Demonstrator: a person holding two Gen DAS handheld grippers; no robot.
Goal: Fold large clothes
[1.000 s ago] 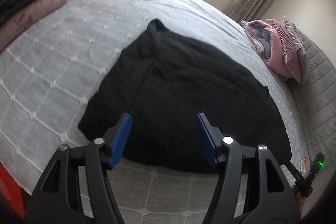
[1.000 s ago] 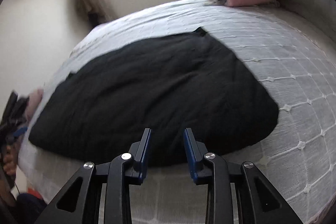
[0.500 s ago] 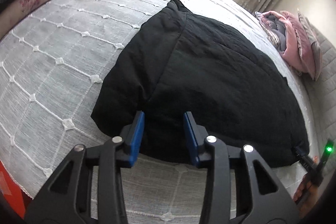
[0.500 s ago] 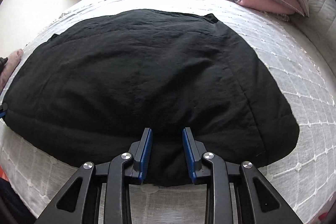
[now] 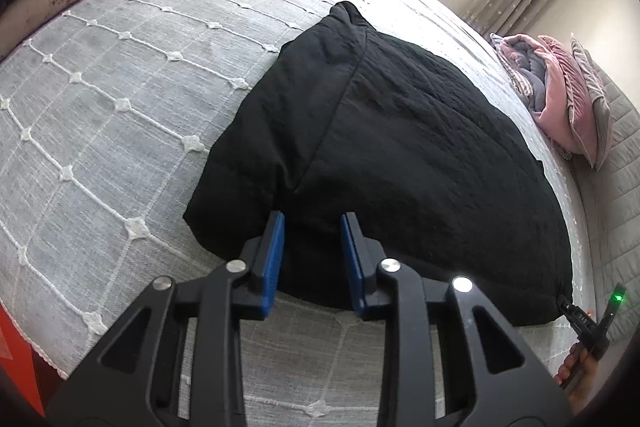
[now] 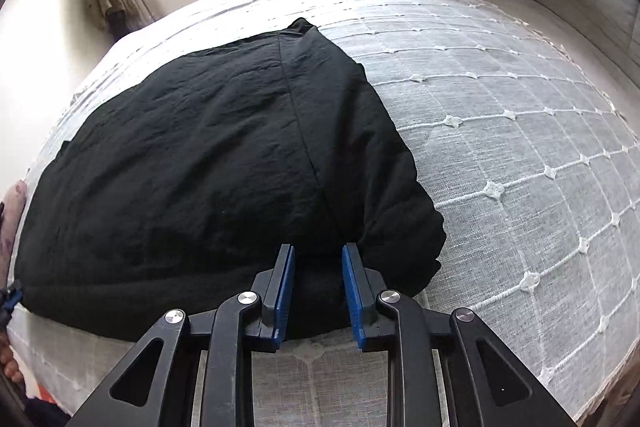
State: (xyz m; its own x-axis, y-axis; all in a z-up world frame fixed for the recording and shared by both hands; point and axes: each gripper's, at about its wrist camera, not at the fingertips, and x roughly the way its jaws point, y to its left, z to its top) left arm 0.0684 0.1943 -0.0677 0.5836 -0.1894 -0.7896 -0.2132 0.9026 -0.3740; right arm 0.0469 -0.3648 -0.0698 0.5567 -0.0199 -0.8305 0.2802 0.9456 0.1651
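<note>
Left wrist view shows the bed (image 5: 100,99), covered with a grey-white quilted spread, which fills most of the frame; ahead and to the left of the fingers (image 5: 274,259) a wide part of it lies bare. The black garment (image 5: 400,167) lies flat on the bed just ahead of the fingers and spreads away to their right, and its near hem runs close to the bed's front edge. The pink bedding (image 5: 560,107) is piled far ahead on the right, well apart from the garment.

In the right wrist view the bed (image 6: 520,147) has open room to the right of the fingers (image 6: 354,295), and the garment (image 6: 200,167) extends to their left.

The left gripper (image 5: 312,223) has its fingers apart, astride the near hem by a seam. The right gripper (image 6: 318,253) likewise has its fingers apart over the hem, not clamped on the cloth.
</note>
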